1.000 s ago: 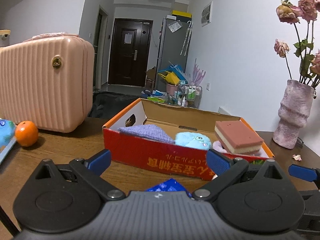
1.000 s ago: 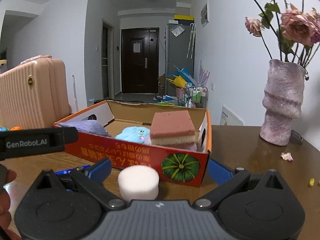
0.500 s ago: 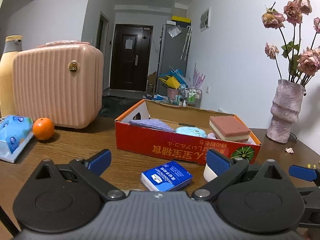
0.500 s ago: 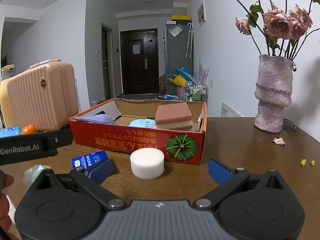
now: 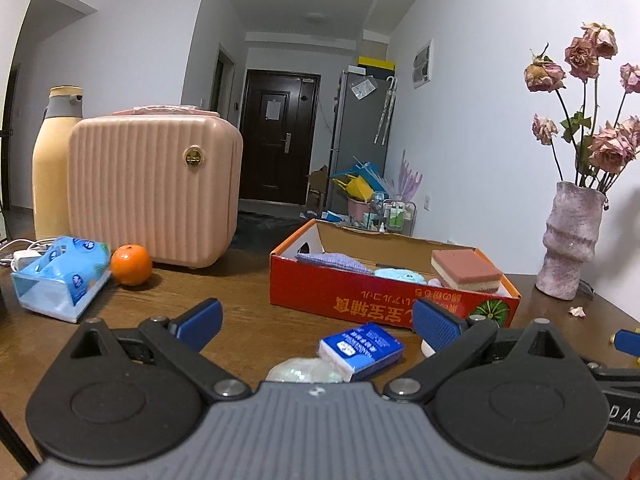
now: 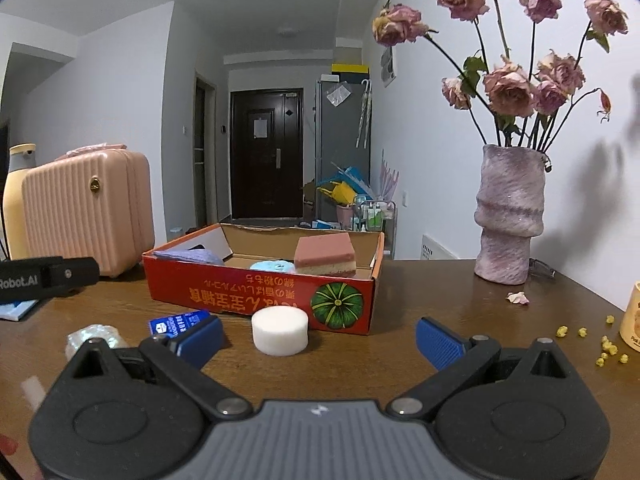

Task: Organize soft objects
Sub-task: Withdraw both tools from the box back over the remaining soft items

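A red cardboard box (image 5: 340, 292) (image 6: 240, 292) on the wooden table holds a purple cloth (image 5: 332, 261) (image 6: 188, 257), a light blue plush (image 5: 400, 275) (image 6: 272, 266) and a pink-and-cream sponge (image 5: 466, 270) (image 6: 325, 255). In front of the box lie a white round sponge (image 6: 280, 330) (image 5: 426, 347), a blue tissue pack (image 5: 360, 350) (image 6: 176, 322) and a crumpled clear wrap (image 5: 304, 370) (image 6: 92, 338). My left gripper (image 5: 316, 322) is open above the tissue pack and the wrap, holding nothing. My right gripper (image 6: 318, 338) is open just short of the white sponge, which sits between its fingers' line.
A pink case (image 5: 154, 190) (image 6: 86, 208), a yellow bottle (image 5: 52, 168), an orange (image 5: 131, 265) and a blue tissue bag (image 5: 62, 278) are at the left. A vase of dried roses (image 6: 510, 216) (image 5: 570, 236) stands right, with petals, yellow crumbs (image 6: 604, 346) and a cup edge (image 6: 632, 320).
Both grippers have pulled back from the box and risen, so more table shows. The tissue pack, wrap and white sponge now lie further ahead. Both stay open.
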{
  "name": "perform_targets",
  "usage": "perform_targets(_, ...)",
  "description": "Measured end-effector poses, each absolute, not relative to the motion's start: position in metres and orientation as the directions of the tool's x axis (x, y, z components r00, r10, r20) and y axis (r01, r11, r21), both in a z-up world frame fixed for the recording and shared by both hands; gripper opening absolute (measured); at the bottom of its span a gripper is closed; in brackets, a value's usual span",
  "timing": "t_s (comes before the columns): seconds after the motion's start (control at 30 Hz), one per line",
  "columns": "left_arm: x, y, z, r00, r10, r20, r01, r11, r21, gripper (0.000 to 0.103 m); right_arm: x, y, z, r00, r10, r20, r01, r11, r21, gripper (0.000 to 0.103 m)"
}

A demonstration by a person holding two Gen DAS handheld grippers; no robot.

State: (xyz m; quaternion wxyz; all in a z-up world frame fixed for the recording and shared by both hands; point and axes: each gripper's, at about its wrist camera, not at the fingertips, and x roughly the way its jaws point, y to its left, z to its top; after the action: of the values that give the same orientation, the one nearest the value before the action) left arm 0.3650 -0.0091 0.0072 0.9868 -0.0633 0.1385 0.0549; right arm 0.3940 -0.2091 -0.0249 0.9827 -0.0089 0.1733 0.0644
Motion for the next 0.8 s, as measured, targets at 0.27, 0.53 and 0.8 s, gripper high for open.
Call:
perform_targets(0.27,0.339,-0.006,0.006,0.956,0.086,-0.279,-0.113,0.990,-0.083,0.103,0.364,-0.212,-0.021,0.937,0.142,-0.319,-0.146,0.989,0.013,0.103)
perform_targets(0.53,0.315,-0.005,0.006,0.959,0.073,-0.274,-0.090,0.995,-0.051,0.103,0.337,-0.213,-0.021,0.939,0.161,-0.303,-0.162,0.987,0.022,0.103)
perform_targets(0.8,0.291,-0.004,0.006,0.961,0.056,-0.270,-0.065,0.998,-0.025,0.103,0.313,-0.212,-0.022,0.935,0.187,-0.302,-0.188,0.982,0.027,0.103)
